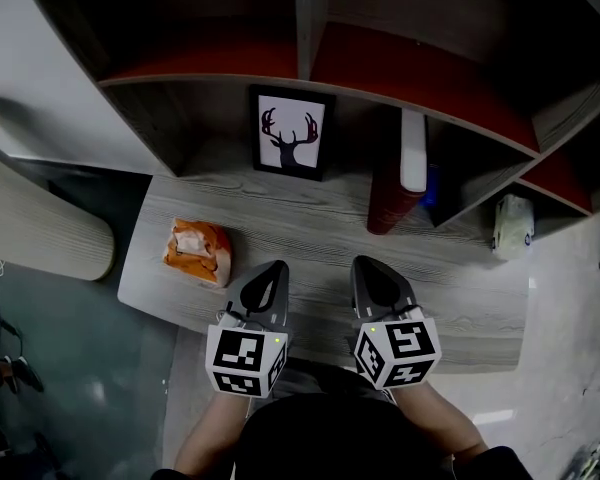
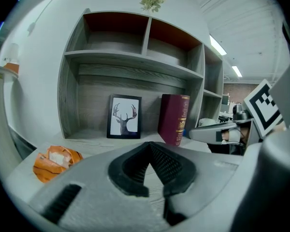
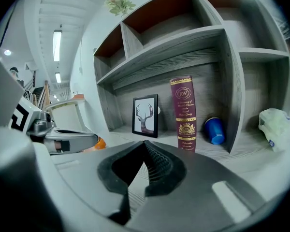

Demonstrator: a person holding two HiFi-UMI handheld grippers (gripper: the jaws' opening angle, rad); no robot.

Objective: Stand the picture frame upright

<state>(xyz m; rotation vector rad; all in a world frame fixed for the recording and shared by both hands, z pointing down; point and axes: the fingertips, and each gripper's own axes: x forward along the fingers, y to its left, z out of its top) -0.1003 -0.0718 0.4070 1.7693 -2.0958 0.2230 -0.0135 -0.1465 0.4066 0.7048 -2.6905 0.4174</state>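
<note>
Grey wood-grain shelf unit (image 1: pixel 302 18) at the far edge of the desk (image 1: pixel 310 238); two grippers side by side over the near edge.

Left gripper (image 1: pixel 264 290): jaws closed tip to tip, nothing between them; right gripper (image 1: pixel 380 284): the same, closed and empty; both well apart from the shelf contents.

Dark red book (image 1: pixel 388 204) stands upright at 1 o'clock from the grippers; picture frame (image 1: pixel 291 131), black border with a stag-head print, at 12 o'clock in the lower left compartment, standing on its bottom edge against the back panel.

Judgement: the frame is already upright, so the task looks done; nothing left but to check it holds.

Orange packet (image 1: pixel 197 251) at 10 o'clock; blue cup (image 3: pixel 214 130) on its side just beyond the book.

Writing: gilt crest and lettering on the book's spine, too small to read; none elsewhere.
</note>
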